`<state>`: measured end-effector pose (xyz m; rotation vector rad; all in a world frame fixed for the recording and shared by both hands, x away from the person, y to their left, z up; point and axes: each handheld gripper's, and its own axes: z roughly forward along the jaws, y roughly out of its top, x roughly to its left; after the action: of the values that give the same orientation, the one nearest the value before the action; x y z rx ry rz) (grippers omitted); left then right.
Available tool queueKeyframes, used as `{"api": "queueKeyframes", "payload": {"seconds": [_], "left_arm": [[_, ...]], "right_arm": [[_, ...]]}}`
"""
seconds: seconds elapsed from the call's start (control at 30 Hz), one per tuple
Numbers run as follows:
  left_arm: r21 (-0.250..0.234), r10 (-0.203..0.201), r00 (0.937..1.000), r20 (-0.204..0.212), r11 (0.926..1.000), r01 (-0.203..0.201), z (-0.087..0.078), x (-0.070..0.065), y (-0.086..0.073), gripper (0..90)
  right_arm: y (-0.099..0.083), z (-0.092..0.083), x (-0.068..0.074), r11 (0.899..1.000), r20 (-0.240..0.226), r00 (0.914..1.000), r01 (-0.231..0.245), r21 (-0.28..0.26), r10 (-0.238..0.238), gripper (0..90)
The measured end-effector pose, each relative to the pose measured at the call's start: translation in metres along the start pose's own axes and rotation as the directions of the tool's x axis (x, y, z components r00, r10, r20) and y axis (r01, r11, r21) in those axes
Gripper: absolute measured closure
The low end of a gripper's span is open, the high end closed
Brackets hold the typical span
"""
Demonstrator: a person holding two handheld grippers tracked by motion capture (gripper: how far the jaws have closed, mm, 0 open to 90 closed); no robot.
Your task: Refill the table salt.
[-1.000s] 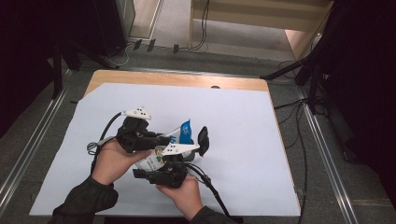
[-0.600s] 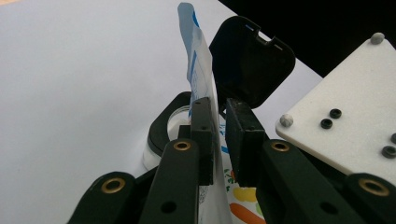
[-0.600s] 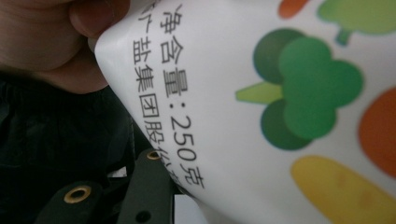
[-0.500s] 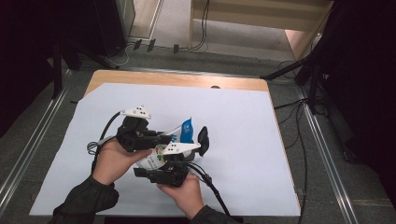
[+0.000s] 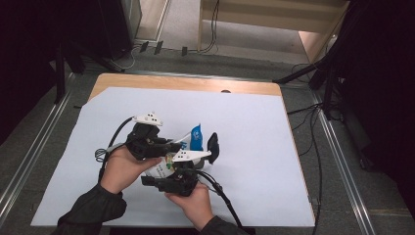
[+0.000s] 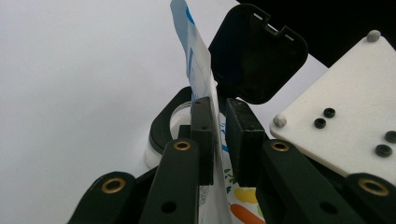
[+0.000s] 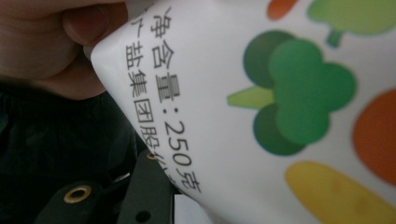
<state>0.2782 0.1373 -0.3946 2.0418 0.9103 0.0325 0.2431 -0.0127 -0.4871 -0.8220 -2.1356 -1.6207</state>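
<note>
Pouch [image 5: 195, 137] of salt, white with printed vegetables and a blue top, raised just above the desk [image 5: 274, 161] between both hands. Top edge pinched upright in the left tool [image 6: 217, 105], clenched on the thin film a little below the blue corner. Just past that edge, a small jar [image 6: 161, 128] with a black rim and white contents, its black flip lid [image 6: 257, 51] standing open. From the right tool's own camera, printed pouch face [image 7: 280, 116] pressed close, with a thumb [image 7: 56, 42] at its corner. Right tool [image 5: 188, 169] low under the pouch in the high view; hard to tell whether clenched or released, the jaw tips being hidden by the film.

Judged as a pour from pouch into jar.

- Grip the film firmly at the edge, never on the bulge, to avoid a slip or a burst of grains.
- Bring the blue corner right over the jar mouth, inside the black rim, before tipping.
- Tilt slowly and let the salt run thin.
- Steady the jar from below and leave the flip lid clear of the stream.
- Stop short of the rim to spare the desk a spill.
</note>
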Motion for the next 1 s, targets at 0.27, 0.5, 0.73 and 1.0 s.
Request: {"api": "queueKeyframes", "payload": {"seconds": [0.27, 0.5, 0.73, 1.0], "left_arm": [[0.0, -0.002, 1.0, 0.009, 1.0, 0.002, -0.003, -0.002, 0.002, 81.9], [-0.011, -0.001, 0.9999, 0.012, 0.9999, 0.001, -0.008, -0.003, 0.005, 81.4], [-0.014, -0.004, 0.9999, 0.011, 0.9999, 0.004, -0.009, -0.003, 0.004, 81.2], [-0.013, -0.001, 1.0, 0.006, 0.9999, 0.001, -0.011, -0.004, 0.005, 81.5]], "right_arm": [[0.001, -0.001, 0.002, 1.0, -0.008, 1.0, -0.006, -0.009, 0.006, 69.1], [0.003, -0.002, 0.005, 1.0, -0.031, 0.9994, -0.015, -0.019, 0.015, 69.0], [0.005, -0.001, 0.006, 1.0, -0.032, 0.9994, -0.011, -0.014, 0.01, 69.0], [0.005, -0.001, 0.007, 1.0, -0.036, 0.9993, -0.002, -0.017, 0.001, 68.8]]}}
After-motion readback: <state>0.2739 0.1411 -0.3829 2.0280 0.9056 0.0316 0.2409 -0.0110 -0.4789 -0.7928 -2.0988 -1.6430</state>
